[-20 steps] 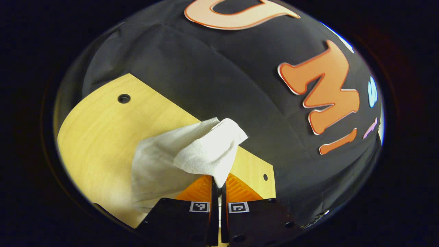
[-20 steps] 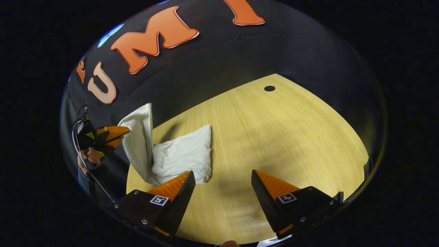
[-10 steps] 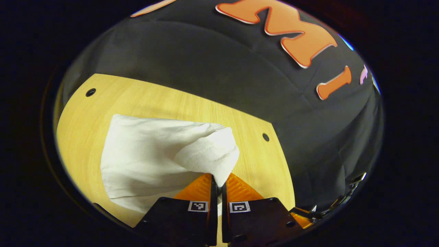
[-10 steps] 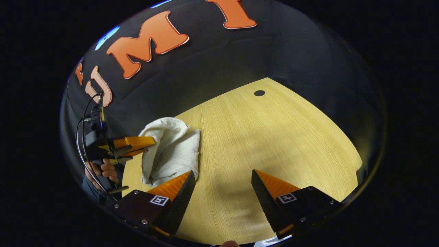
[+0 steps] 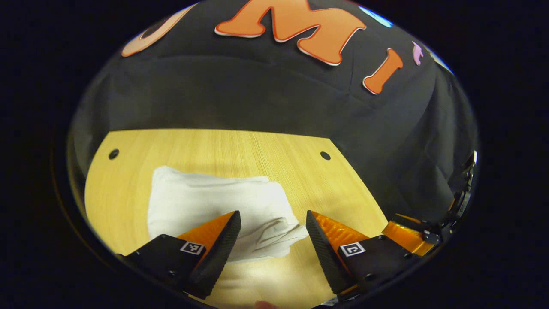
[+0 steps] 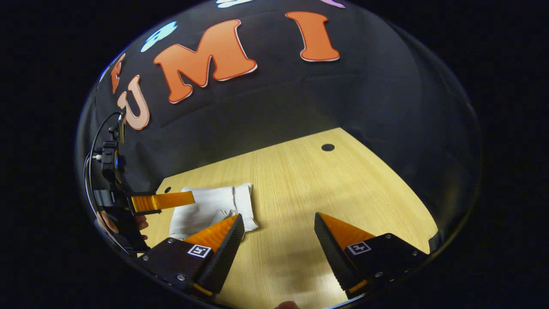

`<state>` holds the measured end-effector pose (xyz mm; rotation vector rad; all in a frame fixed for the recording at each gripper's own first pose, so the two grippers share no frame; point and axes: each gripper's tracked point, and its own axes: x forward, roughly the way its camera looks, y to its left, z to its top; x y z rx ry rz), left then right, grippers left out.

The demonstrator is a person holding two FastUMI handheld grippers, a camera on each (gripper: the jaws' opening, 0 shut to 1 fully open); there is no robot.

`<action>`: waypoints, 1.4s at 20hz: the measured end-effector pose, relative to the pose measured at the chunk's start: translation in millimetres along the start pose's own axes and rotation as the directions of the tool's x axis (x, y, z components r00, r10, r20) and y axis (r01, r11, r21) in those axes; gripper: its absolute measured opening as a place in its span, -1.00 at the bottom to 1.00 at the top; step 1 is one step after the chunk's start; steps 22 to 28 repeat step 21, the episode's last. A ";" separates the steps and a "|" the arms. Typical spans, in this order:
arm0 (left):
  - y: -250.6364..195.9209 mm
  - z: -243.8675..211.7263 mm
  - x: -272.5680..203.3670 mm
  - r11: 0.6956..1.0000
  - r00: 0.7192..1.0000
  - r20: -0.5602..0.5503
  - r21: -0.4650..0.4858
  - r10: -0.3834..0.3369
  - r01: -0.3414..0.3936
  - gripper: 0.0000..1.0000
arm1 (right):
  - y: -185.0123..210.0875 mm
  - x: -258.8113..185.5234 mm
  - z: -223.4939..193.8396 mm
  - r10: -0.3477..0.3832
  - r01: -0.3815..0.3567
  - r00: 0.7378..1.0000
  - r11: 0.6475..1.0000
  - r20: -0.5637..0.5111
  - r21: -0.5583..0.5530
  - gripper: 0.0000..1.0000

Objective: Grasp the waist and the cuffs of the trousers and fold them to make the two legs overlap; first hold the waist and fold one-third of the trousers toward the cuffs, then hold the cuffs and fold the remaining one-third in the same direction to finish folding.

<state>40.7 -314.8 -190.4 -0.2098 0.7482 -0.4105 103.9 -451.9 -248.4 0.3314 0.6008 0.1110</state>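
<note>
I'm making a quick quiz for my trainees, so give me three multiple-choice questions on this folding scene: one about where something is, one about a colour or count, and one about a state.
1. Where do the trousers lie?
A. On the table
B. On the floor
C. Hung on the wall

2. What colour are the trousers?
A. Blue
B. White
C. Red

3. How is the left hand-held gripper?
A. Shut on the trousers
B. Shut on nothing
C. Open

Answers:
1. A: the folded bundle rests flat on the table in the left gripper view, and in the right gripper view too.
2. B: the cloth is white against the light wood.
3. C: its fingers stand wide apart, with the bundle lying in the gap between them, not pinched. The right hand-held gripper is open too, over bare wood.
</note>
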 end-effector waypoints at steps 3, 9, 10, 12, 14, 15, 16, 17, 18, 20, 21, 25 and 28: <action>2.4 22.2 -20.3 0.996 0.993 0.091 0.054 0.068 -0.074 0.99 | 13.7 -9.4 24.1 0.004 0.003 0.996 0.996 0.084 -0.087 0.97; 5.5 28.4 -47.4 0.973 0.932 0.305 0.054 0.196 -0.222 0.98 | 55.8 -26.7 58.7 0.075 -0.029 0.976 0.975 0.205 -0.220 0.97; 5.2 27.4 -50.4 0.968 0.915 0.342 0.048 0.216 -0.247 0.99 | 63.6 -31.2 59.0 0.090 -0.039 0.973 0.972 0.214 -0.233 0.97; 4.9 30.0 -56.8 0.955 0.874 0.414 0.035 0.254 -0.294 0.98 | 78.1 -35.7 63.8 0.116 -0.056 0.966 0.966 0.233 -0.251 0.97; 4.4 30.1 -60.6 0.944 0.831 0.481 0.023 0.279 -0.330 0.97 | 89.9 -45.0 71.0 0.140 -0.064 0.953 0.960 0.269 -0.274 0.97; 2.2 29.1 -62.1 0.941 0.813 0.509 0.017 0.283 -0.338 0.92 | 95.7 -50.3 74.2 0.147 -0.061 0.947 0.955 0.285 -0.289 0.97; 4.1 28.9 -60.4 0.939 0.794 0.537 0.008 0.285 -0.343 0.98 | 103.7 -53.7 77.0 0.154 -0.060 0.941 0.952 0.301 -0.300 0.97; 4.2 28.1 -63.7 0.937 0.777 0.561 0.004 0.287 -0.349 0.98 | 110.4 -58.0 78.9 0.156 -0.056 0.936 0.950 0.314 -0.306 0.97; 5.2 28.9 -68.1 0.934 0.761 0.580 0.001 0.291 -0.359 0.98 | 118.4 -65.0 80.2 0.163 -0.058 0.931 0.950 0.328 -0.307 0.97; 7.1 28.4 -74.1 0.928 0.735 0.612 0.003 0.293 -0.373 0.97 | 130.0 -77.4 84.8 0.167 -0.056 0.918 0.952 0.359 -0.300 0.97; 7.7 26.9 -78.1 0.926 0.727 0.619 -0.001 0.297 -0.377 0.97 | 134.6 -82.7 85.6 0.162 -0.049 0.914 0.954 0.372 -0.295 0.97; 7.7 26.9 -78.1 0.926 0.727 0.619 -0.001 0.297 -0.377 0.97 | 134.6 -82.7 85.6 0.162 -0.049 0.914 0.954 0.372 -0.295 0.97; 7.7 26.9 -78.1 0.926 0.727 0.619 -0.001 0.297 -0.377 0.97 | 134.6 -82.7 85.6 0.162 -0.049 0.914 0.954 0.372 -0.295 0.97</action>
